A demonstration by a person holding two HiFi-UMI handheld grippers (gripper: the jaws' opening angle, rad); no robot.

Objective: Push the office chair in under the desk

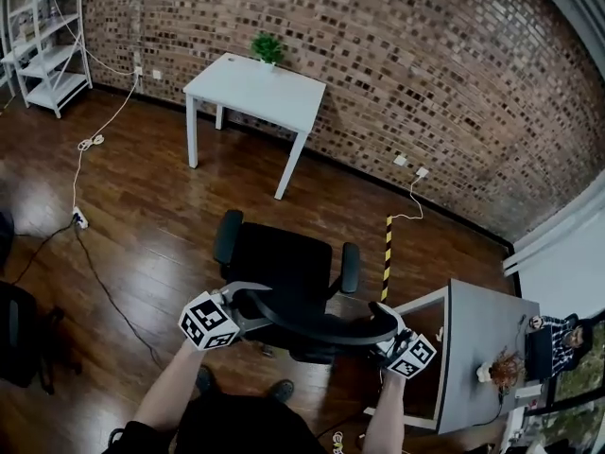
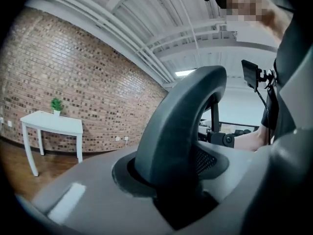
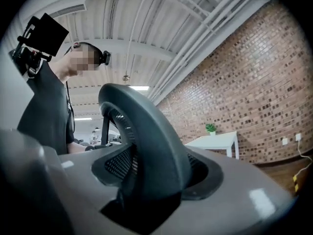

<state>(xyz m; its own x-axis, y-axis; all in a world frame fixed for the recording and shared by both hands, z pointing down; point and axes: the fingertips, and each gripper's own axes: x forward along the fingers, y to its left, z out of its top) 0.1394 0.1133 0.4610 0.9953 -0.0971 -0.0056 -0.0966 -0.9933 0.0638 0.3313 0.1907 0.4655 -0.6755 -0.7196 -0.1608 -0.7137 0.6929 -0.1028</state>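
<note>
A black office chair (image 1: 284, 263) stands on the wood floor in the head view, its seat toward a white desk (image 1: 248, 88) at the brick wall. My left gripper (image 1: 242, 304) is shut on the left end of the chair's curved backrest rim (image 1: 317, 322). My right gripper (image 1: 386, 329) is shut on the rim's right end. In the left gripper view the dark rim (image 2: 178, 126) rises from between the grey jaws. The right gripper view shows the rim (image 3: 146, 141) seated between its jaws the same way, with mesh beside it. A small green plant (image 1: 267, 47) sits on the white desk.
A grey desk (image 1: 482, 334) stands close at the right, with a small plant on it. White cables and a power strip (image 1: 80, 218) cross the floor at left. A yellow-black striped strip (image 1: 386, 258) lies right of the chair. White shelving (image 1: 47, 41) stands far left, a black bag (image 1: 19, 334) near left.
</note>
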